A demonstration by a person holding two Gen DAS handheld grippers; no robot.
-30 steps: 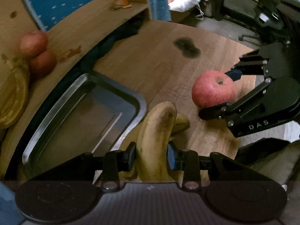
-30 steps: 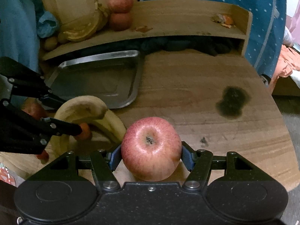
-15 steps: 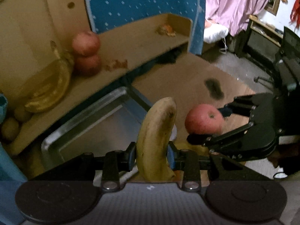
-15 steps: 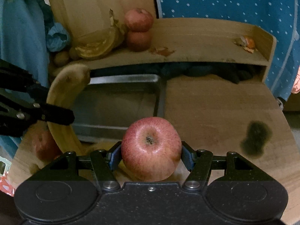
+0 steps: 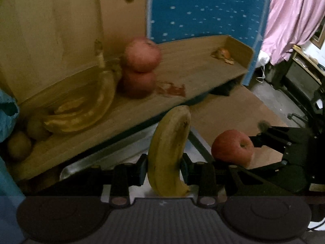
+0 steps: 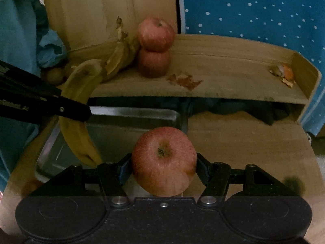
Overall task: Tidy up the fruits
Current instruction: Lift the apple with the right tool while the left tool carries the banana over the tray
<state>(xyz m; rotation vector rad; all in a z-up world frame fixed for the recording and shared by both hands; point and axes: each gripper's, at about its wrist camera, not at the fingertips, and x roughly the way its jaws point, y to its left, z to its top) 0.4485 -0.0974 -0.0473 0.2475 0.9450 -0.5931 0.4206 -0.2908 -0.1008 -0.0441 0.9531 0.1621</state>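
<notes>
Both claws are rising toward the shelf (image 6: pixel 223 77); your left claw (image 5: pixel 163 168) is gripping the banana (image 5: pixel 168 152), your right claw (image 6: pixel 163 172) the apple (image 6: pixel 163 160).

Both grippers are now higher than a second ago: the left gripper (image 5: pixel 163 167) lifts the banana (image 5: pixel 169 150) off the table to the level of the wooden shelf (image 5: pixel 195 71). The right gripper (image 6: pixel 163 171) carries the apple (image 6: pixel 164 161) from the bare table to above the metal tray (image 6: pixel 130 112).
</notes>
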